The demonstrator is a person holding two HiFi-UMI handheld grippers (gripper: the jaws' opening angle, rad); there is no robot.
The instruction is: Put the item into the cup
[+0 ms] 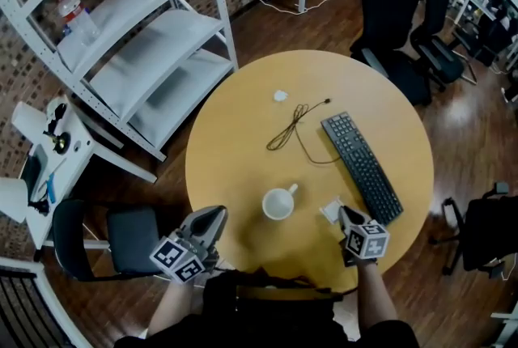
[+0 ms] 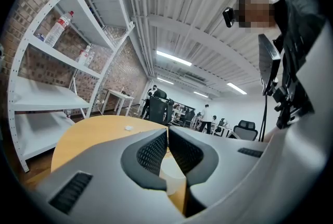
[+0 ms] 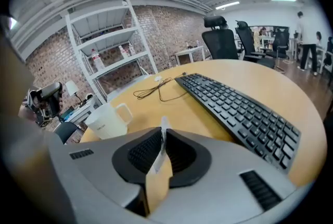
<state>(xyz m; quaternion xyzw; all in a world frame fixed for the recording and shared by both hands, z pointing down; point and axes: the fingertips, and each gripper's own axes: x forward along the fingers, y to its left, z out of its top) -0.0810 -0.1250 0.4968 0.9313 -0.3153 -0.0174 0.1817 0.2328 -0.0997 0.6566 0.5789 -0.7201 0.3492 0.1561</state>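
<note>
A white cup (image 1: 278, 203) with its handle to the far right stands on the round wooden table (image 1: 243, 144), near the front edge. My right gripper (image 1: 344, 216) is just right of the cup and shut on a thin white flat item (image 1: 330, 210). In the right gripper view the item (image 3: 164, 125) stands edge-on between the pads and sticks up past the tips of the right gripper (image 3: 163, 137); the cup (image 3: 106, 121) is to the left. My left gripper (image 1: 216, 214) sits at the table's front left edge, left of the cup. The left gripper (image 2: 167, 132) has its jaws together, holding nothing.
A black keyboard (image 1: 362, 166) lies diagonally right of the cup, close to my right gripper. A black cable (image 1: 295, 126) and a small white scrap (image 1: 280, 95) lie farther back. White shelving (image 1: 137, 39) stands at left, office chairs (image 1: 396, 14) behind, a dark chair (image 1: 121, 237) at the lower left.
</note>
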